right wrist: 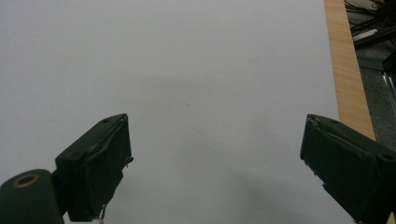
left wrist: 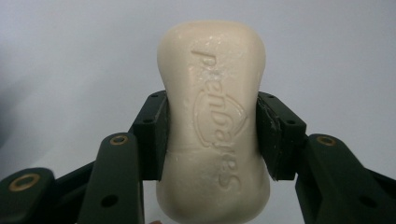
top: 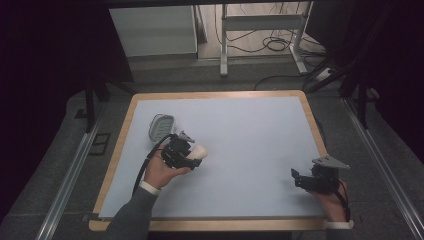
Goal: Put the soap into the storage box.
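Jaws, left gripper [left wrist: 211, 135]: closed on the waist of one cream soap bar [left wrist: 212, 126], one pad on each narrow flank, embossed face toward the camera. From the high view the bar [top: 199, 150] is held at the table's left-centre, just beside a clear ribbed soap dish [top: 162, 126] that sits behind the hand; whether the bar is lifted clear of the mat is hard to tell from that angle.

Jaws, right gripper [right wrist: 215, 172]: spread wide, nothing between them, over bare mat near the right wooden edge [right wrist: 348, 74]; it shows at lower right in the high view [top: 298, 179].

Handling note: the step appears to be carrying the bar to the dish. Soap is slick, so keep the grip at the waist, the bar level, and lower it squarely into the dish before releasing.

Count: soap bar, 1; soap dish, 1; grippers, 2; grey mat [top: 250, 145], 1.
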